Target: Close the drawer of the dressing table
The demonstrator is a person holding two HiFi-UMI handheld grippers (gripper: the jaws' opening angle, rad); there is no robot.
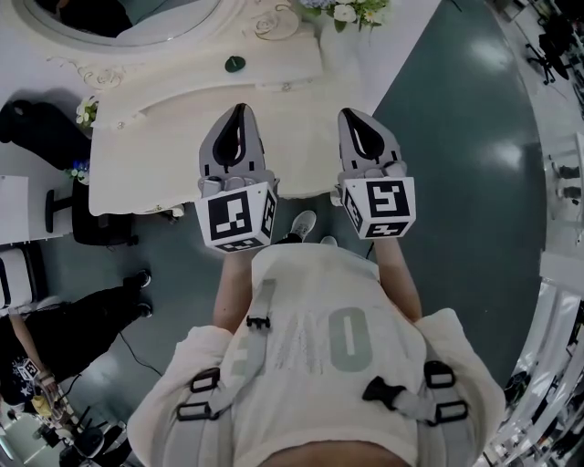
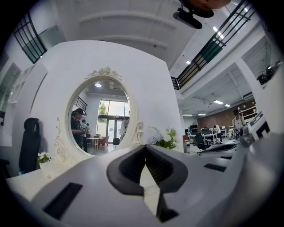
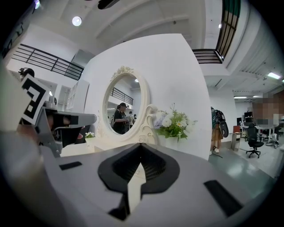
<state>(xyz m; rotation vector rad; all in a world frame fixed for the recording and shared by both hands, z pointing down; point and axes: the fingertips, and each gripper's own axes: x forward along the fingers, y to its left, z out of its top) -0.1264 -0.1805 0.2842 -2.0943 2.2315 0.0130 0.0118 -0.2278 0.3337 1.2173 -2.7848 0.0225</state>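
Though shut — grippers (image 1: 239, 109) (image 1: 356, 116) over dressing table (image 1: 155, 160)

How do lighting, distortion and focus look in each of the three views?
Head view: strong fisheye bend, glare patches on the glossy floor, dressing table top bright but readable. Left gripper view: dark round vignette, left tool soft up close, mirror sharp. Right gripper view: ceiling lamp flares, corners dark.

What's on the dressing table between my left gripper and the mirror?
A small dark round thing lies on the dressing table, between the left gripper and the mirror. The head view shows it.
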